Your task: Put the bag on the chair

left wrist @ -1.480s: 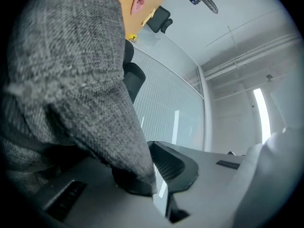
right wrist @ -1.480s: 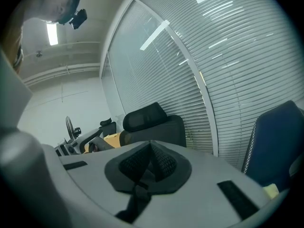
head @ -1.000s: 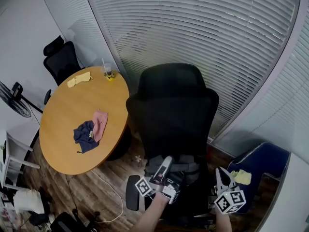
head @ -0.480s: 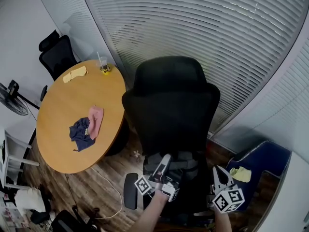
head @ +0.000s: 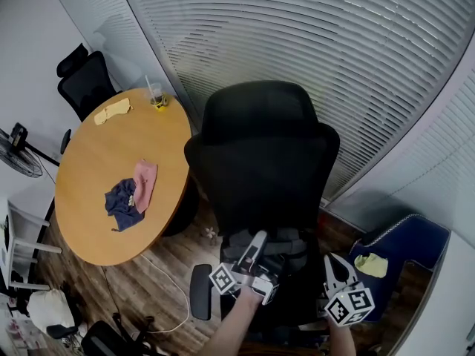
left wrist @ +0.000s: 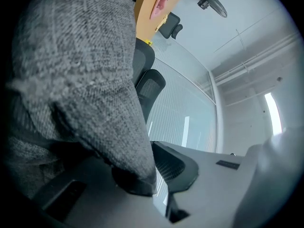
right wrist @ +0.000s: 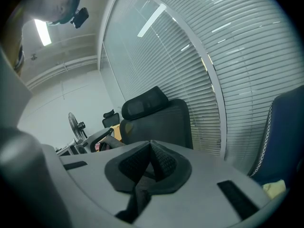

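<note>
1. In the middle of the head view, a black office chair [head: 260,154] is seen from above. Its tall back is turned toward a wall of window blinds [head: 334,50]. A round wooden table [head: 89,176] with a few cloths on it stands to the chair's left.
2. A grey knitted bag [head: 286,245] is seen low over the chair's seat, just in front of the backrest. Whether it already rests on the seat cannot be told.
3. The bag is gripped from the near side by the left gripper [head: 257,239]. This is probably done so that it can be set down on the seat under control, without slumping off the front edge.
4. In the left gripper view, the jaws are seen closed tight, with a fold of the grey fabric pinched between them. The rest of the bag fills the upper left of that view.
5. The right gripper [head: 332,264] is held apart from the bag, off the right side of the seat, seemingly to leave the way clear.
6. Its jaws are shown pressed together. A dark strip runs down below the pads, and it cannot be told whether this is a strap or only a gap.
</note>
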A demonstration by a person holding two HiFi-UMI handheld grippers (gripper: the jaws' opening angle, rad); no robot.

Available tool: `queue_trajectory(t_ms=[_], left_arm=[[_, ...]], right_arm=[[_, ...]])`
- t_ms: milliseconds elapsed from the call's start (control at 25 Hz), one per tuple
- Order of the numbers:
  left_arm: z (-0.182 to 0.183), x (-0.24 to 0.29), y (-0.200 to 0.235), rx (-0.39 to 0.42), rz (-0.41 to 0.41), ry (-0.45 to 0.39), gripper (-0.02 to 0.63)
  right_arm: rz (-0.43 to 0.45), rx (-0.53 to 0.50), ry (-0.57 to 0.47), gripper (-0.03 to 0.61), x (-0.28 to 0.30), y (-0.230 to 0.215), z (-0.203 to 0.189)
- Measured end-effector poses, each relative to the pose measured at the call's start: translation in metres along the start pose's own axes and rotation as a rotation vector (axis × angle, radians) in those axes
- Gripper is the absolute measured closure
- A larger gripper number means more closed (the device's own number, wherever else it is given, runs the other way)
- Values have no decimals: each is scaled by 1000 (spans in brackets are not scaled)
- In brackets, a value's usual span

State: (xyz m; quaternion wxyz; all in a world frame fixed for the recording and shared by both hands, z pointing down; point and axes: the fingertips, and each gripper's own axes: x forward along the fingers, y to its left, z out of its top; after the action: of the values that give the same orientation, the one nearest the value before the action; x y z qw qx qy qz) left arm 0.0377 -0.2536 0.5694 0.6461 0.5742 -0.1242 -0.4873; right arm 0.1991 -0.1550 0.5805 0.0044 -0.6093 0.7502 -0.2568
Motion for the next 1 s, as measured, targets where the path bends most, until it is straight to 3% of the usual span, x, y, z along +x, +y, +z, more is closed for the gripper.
queue_trajectory(t_ms=[480, 1000], left_arm=[[6, 1, 7, -23, -23, -20, 591], [15, 4, 15, 42, 26, -16, 591]], right_arm=[[12, 2, 3, 566, 9, 0, 2], [10, 3, 8, 566, 12, 4, -2]])
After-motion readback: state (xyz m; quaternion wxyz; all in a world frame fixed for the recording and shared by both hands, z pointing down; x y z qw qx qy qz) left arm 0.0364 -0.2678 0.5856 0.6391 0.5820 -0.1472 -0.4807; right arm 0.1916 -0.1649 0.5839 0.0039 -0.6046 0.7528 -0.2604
